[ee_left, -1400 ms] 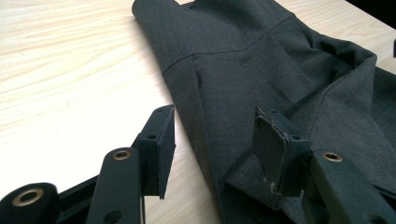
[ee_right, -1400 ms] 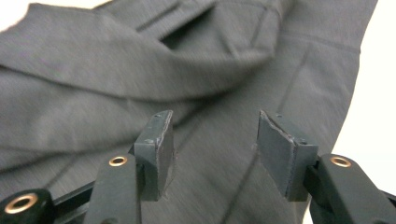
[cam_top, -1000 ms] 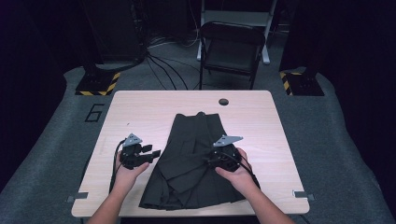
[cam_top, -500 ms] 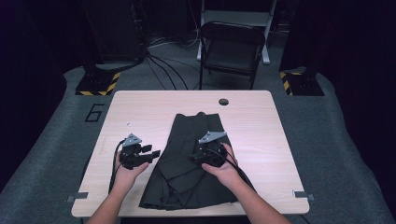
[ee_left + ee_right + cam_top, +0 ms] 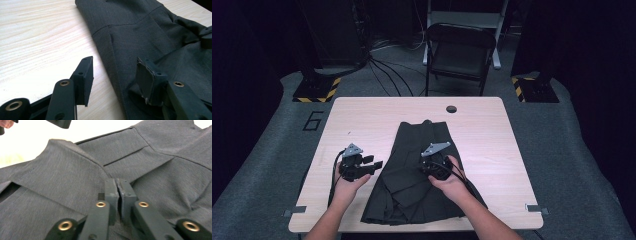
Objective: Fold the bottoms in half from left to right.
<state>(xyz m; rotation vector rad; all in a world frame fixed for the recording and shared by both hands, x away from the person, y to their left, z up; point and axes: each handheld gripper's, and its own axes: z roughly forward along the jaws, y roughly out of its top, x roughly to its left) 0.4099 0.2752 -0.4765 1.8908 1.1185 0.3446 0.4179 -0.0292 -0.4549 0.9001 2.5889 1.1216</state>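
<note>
Right gripper [image 5: 117,185]: jaws just closed, pinching a fold of the dark garment [image 5: 412,170] | Left gripper [image 5: 115,75]: jaws apart, straddling garment's edge | Table [image 5: 362,120].

Right gripper [image 5: 117,188], right gripper view: jaws meet over a fold of the skirt [image 5: 75,177]; whether cloth is pinched between the pads is hidden by the pads themselves. Jaw bases cut off at 6 o'clock. Skirt runs off the frame at 3, 6 and 9 o'clock. Table at 11 o'clock washed out, no grain readable.

Left gripper [image 5: 115,75], left gripper view: jaw arms cut at 6 o'clock; the right-hand pad covers the skirt's edge beneath it.

High view: right hand [image 5: 452,182] hides the skirt below it; both forearms cut at 6 o'clock.
</note>
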